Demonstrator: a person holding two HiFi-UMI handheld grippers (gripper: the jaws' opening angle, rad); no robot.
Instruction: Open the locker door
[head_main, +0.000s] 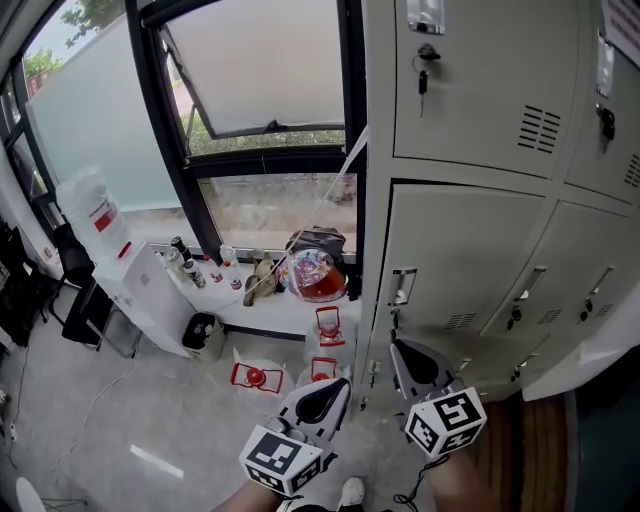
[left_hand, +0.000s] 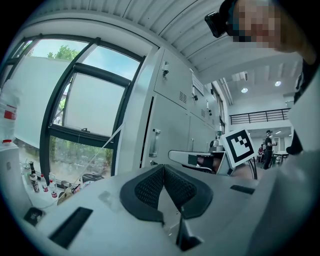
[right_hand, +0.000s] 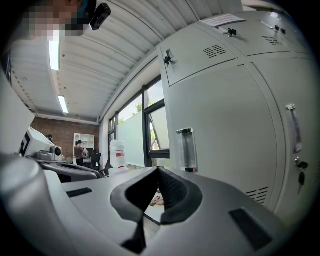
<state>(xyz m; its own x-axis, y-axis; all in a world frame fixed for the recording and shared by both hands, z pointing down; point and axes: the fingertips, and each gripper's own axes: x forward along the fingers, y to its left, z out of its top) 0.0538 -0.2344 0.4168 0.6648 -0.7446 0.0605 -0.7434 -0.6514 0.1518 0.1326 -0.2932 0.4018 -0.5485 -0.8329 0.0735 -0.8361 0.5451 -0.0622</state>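
Note:
The grey locker door (head_main: 460, 260) at the lower left of the locker bank is closed, and a vertical chrome handle (head_main: 402, 288) sits near its left edge. My right gripper (head_main: 397, 346) is just below that handle, shut and empty, a short way off the door. In the right gripper view the handle (right_hand: 187, 149) stands just above and right of the closed jaw tips (right_hand: 159, 170). My left gripper (head_main: 340, 384) hangs lower left, shut with nothing in it. From the left gripper view the same handle (left_hand: 154, 142) shows beyond its tips (left_hand: 163, 167).
The upper locker has a key (head_main: 424, 65) in its lock. More closed lockers (head_main: 580, 270) run to the right. Left of the lockers is a window, a sill with bottles and a bag (head_main: 316, 270), a water dispenser (head_main: 140, 290), and red items (head_main: 256, 377) on the floor.

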